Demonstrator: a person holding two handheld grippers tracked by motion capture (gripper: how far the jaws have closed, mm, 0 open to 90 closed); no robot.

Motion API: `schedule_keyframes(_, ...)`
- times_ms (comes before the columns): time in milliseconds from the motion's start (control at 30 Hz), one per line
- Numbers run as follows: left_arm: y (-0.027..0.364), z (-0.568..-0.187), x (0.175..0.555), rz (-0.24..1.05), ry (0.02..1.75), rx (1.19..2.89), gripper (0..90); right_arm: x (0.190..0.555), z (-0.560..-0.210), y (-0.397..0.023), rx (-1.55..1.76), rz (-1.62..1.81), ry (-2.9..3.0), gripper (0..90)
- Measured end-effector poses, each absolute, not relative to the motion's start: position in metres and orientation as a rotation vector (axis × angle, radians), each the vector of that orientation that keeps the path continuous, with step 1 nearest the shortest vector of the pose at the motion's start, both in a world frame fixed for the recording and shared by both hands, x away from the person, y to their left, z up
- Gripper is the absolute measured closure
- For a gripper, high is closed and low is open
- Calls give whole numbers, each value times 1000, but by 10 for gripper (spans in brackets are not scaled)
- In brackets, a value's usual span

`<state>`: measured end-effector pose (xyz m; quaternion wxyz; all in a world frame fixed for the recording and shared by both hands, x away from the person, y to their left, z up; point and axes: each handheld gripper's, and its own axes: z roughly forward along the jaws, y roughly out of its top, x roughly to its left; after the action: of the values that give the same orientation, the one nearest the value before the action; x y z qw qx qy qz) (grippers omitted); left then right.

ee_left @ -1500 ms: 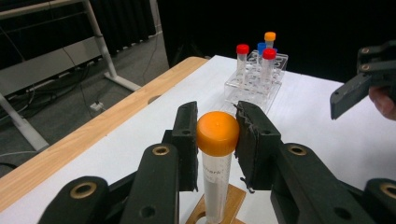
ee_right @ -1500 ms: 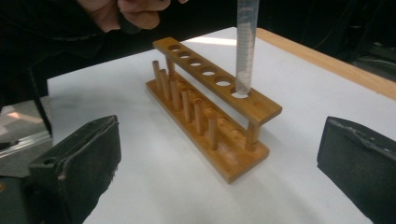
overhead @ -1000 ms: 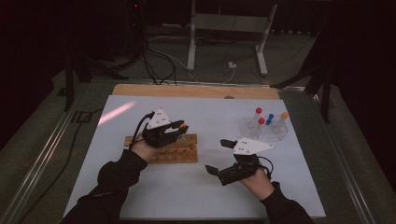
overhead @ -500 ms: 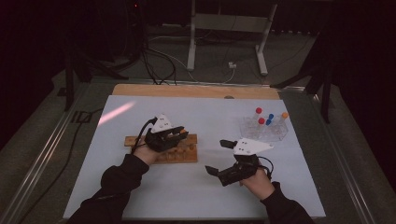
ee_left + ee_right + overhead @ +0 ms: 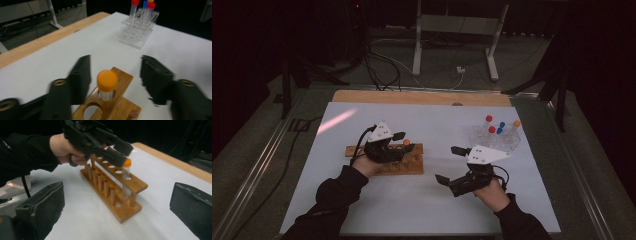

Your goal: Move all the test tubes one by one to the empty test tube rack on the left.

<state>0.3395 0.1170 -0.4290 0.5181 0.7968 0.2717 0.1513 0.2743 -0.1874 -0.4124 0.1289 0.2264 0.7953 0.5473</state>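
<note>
Our left tool just opening, jaws apart around orange-capped tube seated upright in wooden rack; our right tool apart, waiting

Black sleeves, black jaws, white top plates.

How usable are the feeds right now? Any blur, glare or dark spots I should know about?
High view: dim overall, surroundings nearly black, with a pink streak of glare on the white table. Left gripper view: the left tongs are motion-blurred, the orange-capped tube fairly sharp, the clear rack soft. Right gripper view: evenly lit, the wooden rack reasonably sharp, the right tongs' pads soft.
</note>
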Motion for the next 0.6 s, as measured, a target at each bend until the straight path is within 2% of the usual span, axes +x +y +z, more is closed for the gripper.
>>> schedule_keyframes(67,121,-424,336,351,648,1889,303,275,-405,-195,660,1626,2274,0)
schedule_keyframes(167,126,-418,327,352,621,1876,254,276,-399,-202,663,1618,2230,0)
schedule_keyframes(267,132,-414,318,304,576,1881,146,281,-388,-221,677,1576,2165,0)
schedule_keyframes(367,138,-413,309,277,569,1853,124,284,-382,-232,703,1553,2143,0)
schedule_keyframes(467,141,-414,302,255,563,1860,19,292,-374,-257,762,1504,2097,0)
schedule_keyframes(600,144,-417,295,251,540,1886,7,297,-370,-274,813,1468,2063,0)
